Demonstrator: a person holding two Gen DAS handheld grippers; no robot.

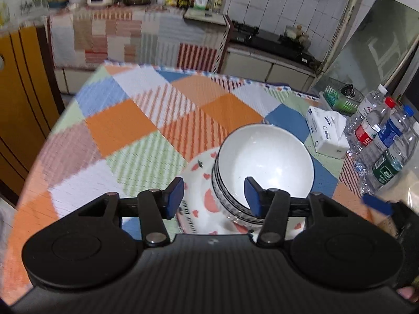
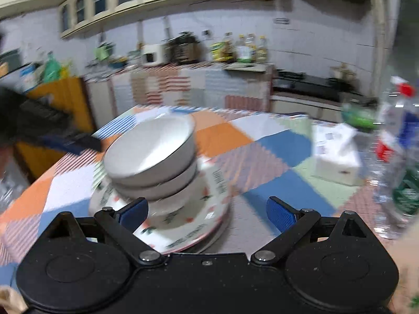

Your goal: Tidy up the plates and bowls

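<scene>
A stack of nested white bowls [image 1: 264, 157] [image 2: 152, 151] stands on white plates [image 1: 201, 183] [image 2: 183, 225] with red hearts and lettering, near the front of the checked tablecloth. My left gripper [image 1: 214, 196] hovers over the bowls' near-left rim. Its blue pads stand apart and press on nothing, so it is open. My right gripper [image 2: 207, 209] is open wide, just in front of the plates, with the plates' near rim showing between its fingers. One blue pad of the right gripper [image 1: 377, 204] shows at the right edge of the left wrist view. The left gripper [image 2: 70, 138] shows blurred at the left of the right wrist view.
A white tissue box [image 1: 327, 133] [image 2: 337, 154] lies right of the stack. Several plastic water bottles [image 1: 379, 144] [image 2: 400, 157] stand at the table's right edge, with a green basket [image 1: 337, 99] behind them. The checked tablecloth [image 1: 117, 130] stretches left and back. Kitchen counters line the far wall.
</scene>
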